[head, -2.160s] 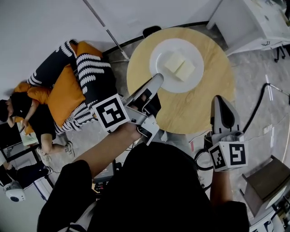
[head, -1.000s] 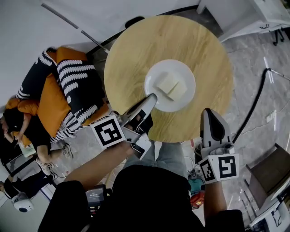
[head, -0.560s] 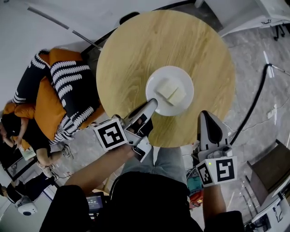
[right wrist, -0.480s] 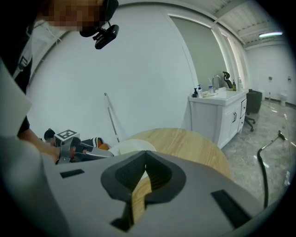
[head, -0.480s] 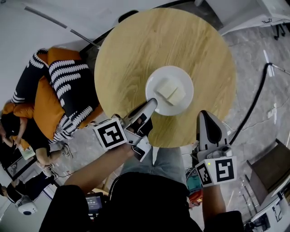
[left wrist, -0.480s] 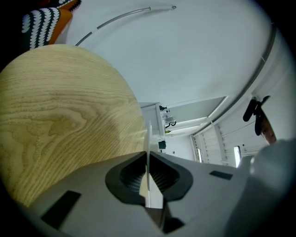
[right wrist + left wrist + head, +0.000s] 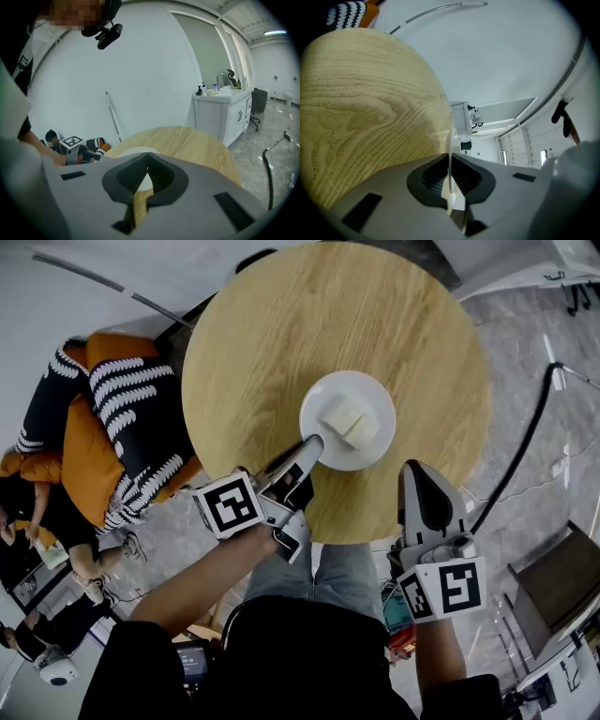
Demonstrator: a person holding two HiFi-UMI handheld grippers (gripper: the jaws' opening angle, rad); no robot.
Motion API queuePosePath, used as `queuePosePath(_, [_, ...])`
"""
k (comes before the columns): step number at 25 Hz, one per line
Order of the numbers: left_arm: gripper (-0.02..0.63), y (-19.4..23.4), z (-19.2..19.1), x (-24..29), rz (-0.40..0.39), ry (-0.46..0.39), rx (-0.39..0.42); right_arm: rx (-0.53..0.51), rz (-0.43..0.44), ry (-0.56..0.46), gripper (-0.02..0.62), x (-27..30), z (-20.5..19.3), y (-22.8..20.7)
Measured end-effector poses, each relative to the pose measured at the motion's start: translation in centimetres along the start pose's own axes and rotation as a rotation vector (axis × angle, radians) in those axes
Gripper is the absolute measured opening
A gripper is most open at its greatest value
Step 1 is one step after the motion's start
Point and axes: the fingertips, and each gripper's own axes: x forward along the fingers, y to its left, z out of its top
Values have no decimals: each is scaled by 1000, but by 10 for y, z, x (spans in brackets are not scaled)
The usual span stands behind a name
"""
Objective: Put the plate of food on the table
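White round plate point(image 7: 373, 452) w/ two pale square food pcs point(image 7: 349, 420) is held level by rim in left tongs point(image 7: 316, 442), over round wooden worktop point(image 7: 281, 334), near front edge.

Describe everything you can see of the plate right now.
The plate is round, white and glossy, likely ceramic, level over the round wooden table. Two pale yellow blocks of food sit side by side in its middle. The left hand-held gripper is shut on its near rim. Whether it rests on the wood I cannot tell.
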Motion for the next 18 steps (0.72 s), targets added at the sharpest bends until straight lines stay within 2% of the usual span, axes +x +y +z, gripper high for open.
queuePosePath(12, [17, 26, 1, 5, 74, 12, 31, 11, 18, 0, 9, -6, 6, 5])
queuePosePath(15, [18, 29, 0, 4, 96, 41, 49, 14, 27, 5, 9, -7, 4, 9])
queuePosePath(18, [18, 23, -2, 5, 87, 83, 92, 15, 33, 13, 9, -9, 2, 13])
